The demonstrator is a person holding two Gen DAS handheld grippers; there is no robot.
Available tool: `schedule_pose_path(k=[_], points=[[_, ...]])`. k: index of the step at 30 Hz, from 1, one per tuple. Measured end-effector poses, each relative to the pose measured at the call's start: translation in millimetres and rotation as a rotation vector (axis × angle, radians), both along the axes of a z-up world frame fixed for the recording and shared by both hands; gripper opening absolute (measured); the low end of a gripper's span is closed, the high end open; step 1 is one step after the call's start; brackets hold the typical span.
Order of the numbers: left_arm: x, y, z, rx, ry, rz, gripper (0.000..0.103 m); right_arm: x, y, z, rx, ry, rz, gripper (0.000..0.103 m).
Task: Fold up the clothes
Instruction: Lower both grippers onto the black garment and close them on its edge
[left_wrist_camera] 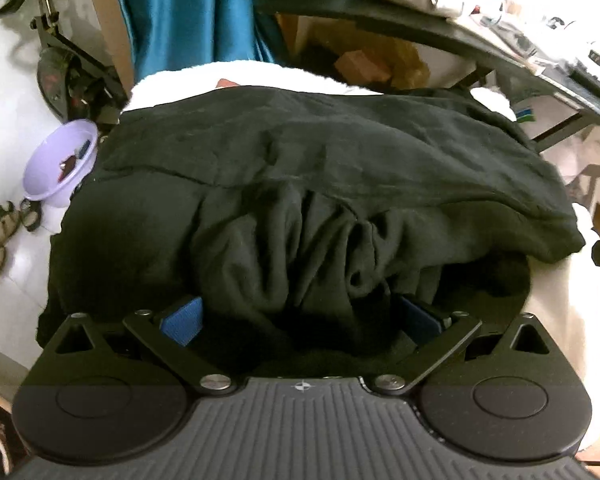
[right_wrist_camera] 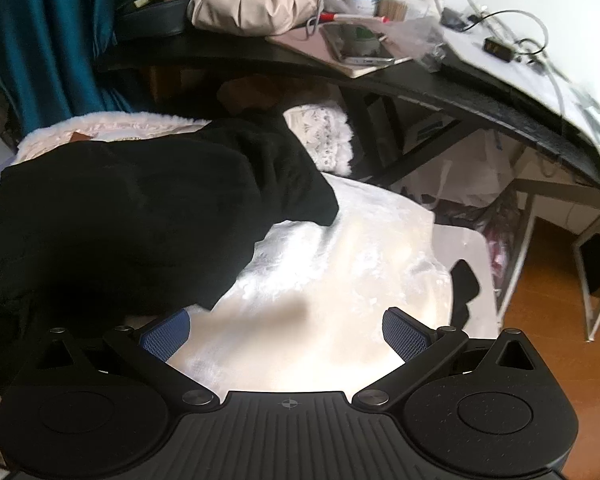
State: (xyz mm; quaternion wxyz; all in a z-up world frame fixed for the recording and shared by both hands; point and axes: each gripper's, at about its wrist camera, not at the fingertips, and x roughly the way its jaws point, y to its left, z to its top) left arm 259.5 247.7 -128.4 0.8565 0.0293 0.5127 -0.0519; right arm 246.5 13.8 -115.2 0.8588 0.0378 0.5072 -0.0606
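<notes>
Black knit garment [left_wrist_camera: 300, 200]: lies crumpled on a white fleecy blanket [right_wrist_camera: 332, 264], a folded upper layer across its far half, bunched folds toward the near edge.

Left gripper [left_wrist_camera: 300, 316]: blue-padded fingers [left_wrist_camera: 184, 318] spread wide, bunched black fabric lying between them; nothing pinched.

Right gripper [right_wrist_camera: 288, 330]: blue-padded fingers [right_wrist_camera: 404, 334] spread wide over bare blanket, grasping nothing; the garment's edge lies just beside the left-hand pad.

Lilac plastic bowl [left_wrist_camera: 62, 164]: on the pale floor beside the garment's left edge, small items inside.

Teal satin curtain [left_wrist_camera: 188, 12]: hangs beyond the blanket.

Black desk [right_wrist_camera: 284, 60]: carries a beige gathered fabric bag [right_wrist_camera: 256, 0] and a dark-screened phone [right_wrist_camera: 358, 42] on a pink notebook.
</notes>
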Motion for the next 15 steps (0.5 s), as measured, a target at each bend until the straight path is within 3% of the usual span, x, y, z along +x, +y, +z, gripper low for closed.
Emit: schedule_pose_path(k=[3,8,11,15], points=[[10.8,-5.5,-1.8,0.013,-0.005,0.017,0.103,13.6,-8.1,-8.1,0.014,0.003,0.017,0.102],[26.8,-1.6,2.3,0.012,-0.143,0.052,0.103,31.6,-17.8,-14.1,0.041,0.014,0.038,0.102],[45.1,-8.0,-15.1,0.078,-0.044,0.041,0.103,37.7,-21.9,-15.9,0.043,0.015,0.053,0.102],[43.3,-30.6,-22.6,0.182,-0.053,-0.105,0.096,39.8,-22.6,-16.1,0.027,-0.001,0.079,0.102]])
